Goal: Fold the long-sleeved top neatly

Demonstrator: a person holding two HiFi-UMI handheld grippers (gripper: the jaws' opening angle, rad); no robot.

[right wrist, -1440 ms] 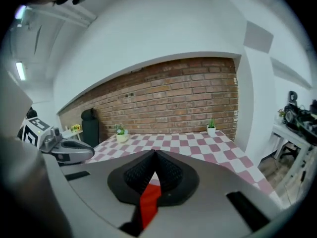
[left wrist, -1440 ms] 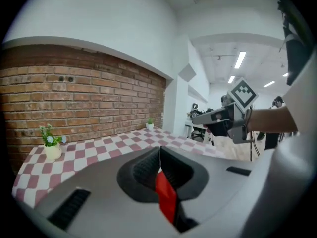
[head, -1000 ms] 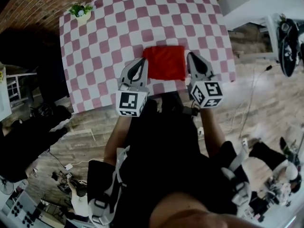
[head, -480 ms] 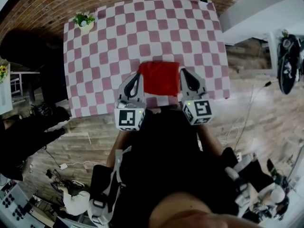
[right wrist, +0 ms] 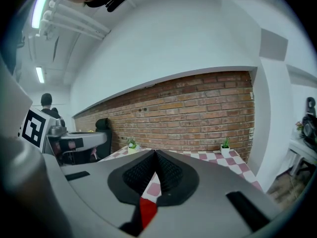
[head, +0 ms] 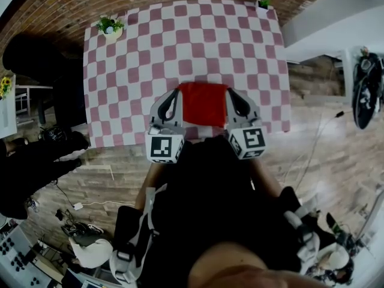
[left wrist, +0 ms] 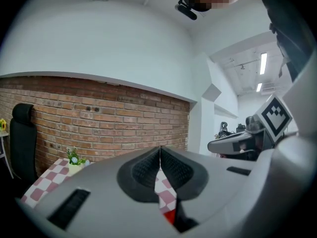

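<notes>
Head view showed the long-sleeved top (head: 203, 104), red and already folded into a compact rectangle, lying on the checked tabletop (head: 180, 41) close to its near edge, right in front of the person. The left tongs (head: 174, 95) and the right tongs (head: 230, 95) flanked it, one just beside each side edge, with their tips about level with its far corners. In the left gripper view and the right gripper view alike, the ribbed pads met along a single line with nothing pinched between them, so both tongs were closed and empty. Only a sliver of red and a few checks showed low down behind the pads. Each camera looked out across the tabletop to the brick wall (right wrist: 198, 108), which suggested the tongs hung above the cloth rather than pressing on it, though contact could not be ruled out. The folding looked all but done, so the step in hand was probably a last check and tidy. For that, the closed tips were best used as blunt smoothers, stroking lightly from the middle outward so the upper layers would not slide off the lower ones. Any correction to a corner called for a shallow pinch of the top layer only. Because the bundle sat so near the edge, pushes toward the person risked nudging it off. Pushes toward the far side were safer, since the potted plant (head: 109, 26) stood well apart.
</notes>
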